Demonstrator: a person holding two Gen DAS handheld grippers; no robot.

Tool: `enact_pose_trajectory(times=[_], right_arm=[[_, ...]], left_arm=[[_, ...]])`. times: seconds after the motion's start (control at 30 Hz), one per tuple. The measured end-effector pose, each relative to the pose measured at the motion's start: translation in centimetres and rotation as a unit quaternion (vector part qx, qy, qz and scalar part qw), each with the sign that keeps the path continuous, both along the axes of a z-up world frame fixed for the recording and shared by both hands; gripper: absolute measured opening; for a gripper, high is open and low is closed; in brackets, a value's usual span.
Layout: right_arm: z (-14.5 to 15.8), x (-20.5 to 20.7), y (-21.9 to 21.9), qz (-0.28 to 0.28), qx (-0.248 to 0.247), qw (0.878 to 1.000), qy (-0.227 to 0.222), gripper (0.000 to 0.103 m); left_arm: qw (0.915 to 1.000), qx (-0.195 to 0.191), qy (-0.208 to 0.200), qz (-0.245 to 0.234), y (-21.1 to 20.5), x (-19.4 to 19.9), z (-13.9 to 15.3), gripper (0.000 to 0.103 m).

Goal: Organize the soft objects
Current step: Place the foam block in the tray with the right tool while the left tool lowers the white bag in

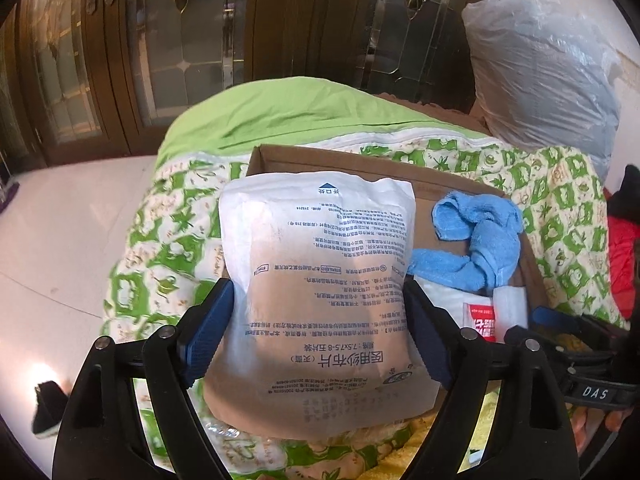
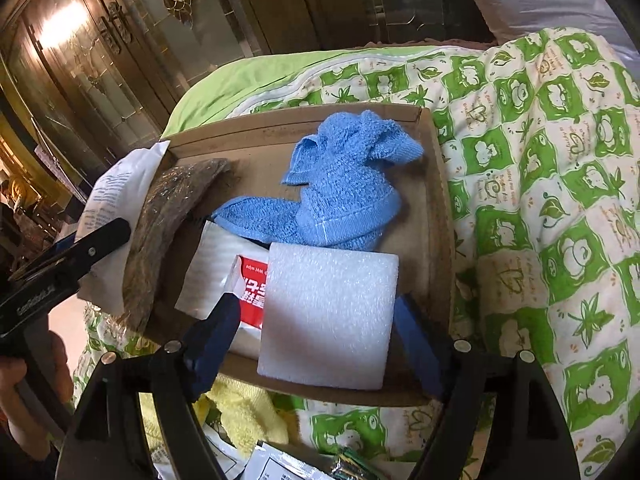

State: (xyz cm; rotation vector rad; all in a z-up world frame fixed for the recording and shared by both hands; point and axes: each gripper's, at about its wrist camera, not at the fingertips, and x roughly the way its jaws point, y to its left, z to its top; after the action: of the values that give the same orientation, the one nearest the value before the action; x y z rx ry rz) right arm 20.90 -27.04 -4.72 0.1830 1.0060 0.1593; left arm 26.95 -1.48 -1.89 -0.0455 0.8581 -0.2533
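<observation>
Left wrist view: the left gripper (image 1: 320, 320) stands wide, its pads just flanking a gauze pack (image 1: 320, 280) propped at the box (image 1: 360, 160) edge; unclamped, it could topple outside. Right wrist view: the right gripper (image 2: 316, 340) stands wide around a foam block (image 2: 330, 316) at the box's near wall; loose, it might tip out.

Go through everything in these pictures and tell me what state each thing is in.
Cardboard box: open-topped, resting on quilt.
Blue towel: crumpled, inside box.
Foam block: in box, between right gripper's open jaws, not pinched.
Gauze packet: upright between left gripper's jaws; grip unclear.
Red-and-white packet: flat in box, partly under foam block.
</observation>
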Motion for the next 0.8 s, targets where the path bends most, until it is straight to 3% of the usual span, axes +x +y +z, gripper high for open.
enact_pose_trajectory(times=[0.13, 0.33, 0.43, 0.6, 0.77, 0.8], right_arm=[[-0.2, 0.2, 0.0, -0.002, 0.004, 1.0, 0.004, 0.08], [0.0, -0.1, -0.1, 0.002, 0.008, 1.0, -0.001, 0.08], [0.2, -0.2, -0.1, 0.003, 0.008, 1.0, -0.003, 0.08], [0.2, -0.5, -0.2, -0.001, 0.009, 1.0, -0.003, 0.08], [0.2, -0.5, 0.0, 0.002, 0.009, 1.0, 0.0, 0.08], [0.2, -0.5, 0.1, 0.003, 0.009, 1.0, 0.001, 0.08]], left_arm=[[1.0, 0.0, -0.002, 0.007, 0.2, 0.2, -0.2, 0.085], [0.9995, -0.032, 0.003, 0.005, 0.7, 0.1, 0.2, 0.085], [0.9998, -0.018, -0.005, 0.007, 0.3, -0.1, 0.3, 0.085], [0.9982, 0.046, -0.033, 0.02, -0.2, -0.5, 0.8, 0.085], [0.9985, 0.036, -0.039, 0.012, 0.0, -0.8, 1.1, 0.085], [0.9992, 0.016, -0.038, 0.001, 0.1, -0.9, 1.3, 0.085]])
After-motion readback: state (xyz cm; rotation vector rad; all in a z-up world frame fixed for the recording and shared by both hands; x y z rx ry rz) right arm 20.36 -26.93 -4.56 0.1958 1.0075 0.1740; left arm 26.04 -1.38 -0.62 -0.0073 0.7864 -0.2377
